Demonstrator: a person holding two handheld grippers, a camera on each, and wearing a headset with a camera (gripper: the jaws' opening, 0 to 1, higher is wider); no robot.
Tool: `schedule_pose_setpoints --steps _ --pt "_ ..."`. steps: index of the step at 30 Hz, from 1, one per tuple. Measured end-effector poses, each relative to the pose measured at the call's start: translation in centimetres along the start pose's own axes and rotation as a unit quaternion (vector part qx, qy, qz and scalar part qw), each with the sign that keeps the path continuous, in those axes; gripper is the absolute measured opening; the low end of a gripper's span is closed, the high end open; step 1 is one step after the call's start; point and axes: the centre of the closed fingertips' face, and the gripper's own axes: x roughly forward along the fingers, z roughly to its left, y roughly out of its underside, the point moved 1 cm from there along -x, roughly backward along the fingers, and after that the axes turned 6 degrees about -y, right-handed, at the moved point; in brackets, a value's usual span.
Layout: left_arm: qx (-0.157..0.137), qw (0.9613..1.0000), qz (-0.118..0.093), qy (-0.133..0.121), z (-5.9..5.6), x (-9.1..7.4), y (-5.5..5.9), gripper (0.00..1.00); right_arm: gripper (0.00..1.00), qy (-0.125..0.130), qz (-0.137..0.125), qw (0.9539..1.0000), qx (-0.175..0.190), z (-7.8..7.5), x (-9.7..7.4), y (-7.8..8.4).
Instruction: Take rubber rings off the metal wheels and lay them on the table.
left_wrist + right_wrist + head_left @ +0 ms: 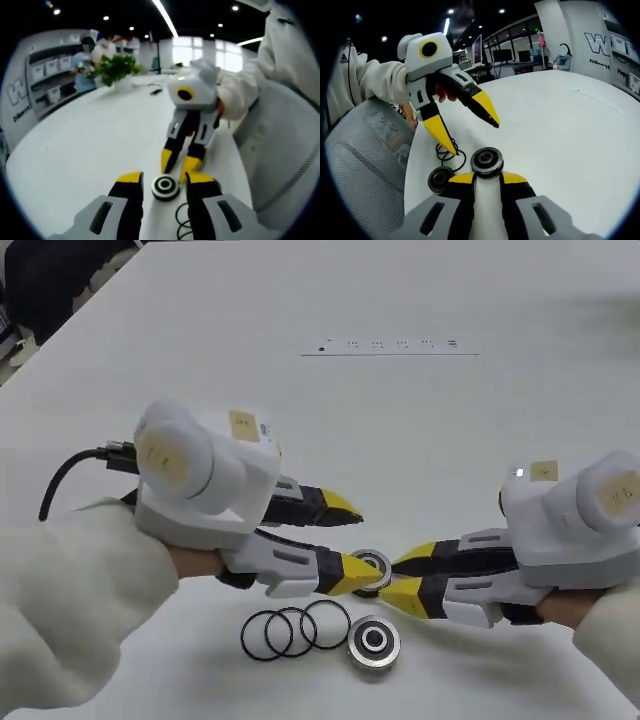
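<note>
A metal wheel (374, 564) (165, 186) (486, 161) is being straddled, flat on the table (450, 440), by the widely parted jaws of the left gripper (347, 538) (165, 180) (474, 136). It is being met at its rim by the narrowly parted tips of the right gripper (403, 578) (179, 167) (487, 177); whether it is being pinched cannot be told. Outside the left gripper's nearer finger, a second wheel (375, 640) (440, 179) and three loose rubber rings (295, 630) are lying.

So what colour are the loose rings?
The rubber rings are black, clearest in the head view.
</note>
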Motion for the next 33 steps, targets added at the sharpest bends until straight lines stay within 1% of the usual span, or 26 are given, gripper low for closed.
schedule_pose_setpoints --steps 3,8,12,16,19,22,23,24,27,28,33 --pt "0.000 1.0000 0.008 0.005 -0.1 0.3 0.6 0.29 0.14 0.001 -0.001 1.0000 0.000 -0.1 0.0 0.0" --pt "-0.004 0.9998 0.017 0.008 -0.1 0.8 1.2 0.28 0.14 0.001 -0.002 1.0000 -0.002 -0.1 -0.1 0.0" --pt "-0.006 0.9997 0.024 0.008 0.0 0.9 1.7 0.24 0.14 0.001 -0.003 1.0000 -0.003 -0.1 -0.1 0.0" --pt "-0.009 0.9996 0.026 0.004 0.2 1.1 1.8 0.23 0.14 0.001 -0.003 1.0000 -0.005 -0.1 -0.1 0.0" --pt "-0.012 0.9996 0.027 0.004 0.3 1.3 1.9 0.20 0.14 0.001 -0.004 1.0000 -0.007 -0.1 -0.1 0.0" --pt "-0.004 0.9993 0.035 0.008 0.0 1.4 2.4 0.16 0.13 0.001 -0.004 1.0000 -0.008 -0.1 -0.1 0.1" --pt "-0.002 0.9996 0.027 0.006 0.1 1.5 2.1 0.16 0.13 0.001 -0.004 1.0000 -0.008 -0.1 -0.1 0.1" --pt "-0.005 0.9994 0.033 0.007 0.0 1.3 2.3 0.16 0.13 0.001 -0.004 1.0000 -0.008 -0.1 -0.1 0.1" --pt "-0.001 0.9995 0.031 0.007 -0.2 1.3 2.2 0.15 0.13 0.002 -0.003 0.9999 -0.011 -0.1 -0.1 0.1" --pt "-0.002 0.9994 0.033 0.010 -0.3 1.3 2.2 0.15 0.12 0.003 -0.003 0.9999 -0.012 -0.1 -0.1 0.1" --pt "-0.006 0.9996 0.028 0.006 -0.2 1.2 2.2 0.15 0.09 0.004 -0.001 0.9998 -0.021 0.0 -0.2 0.1"
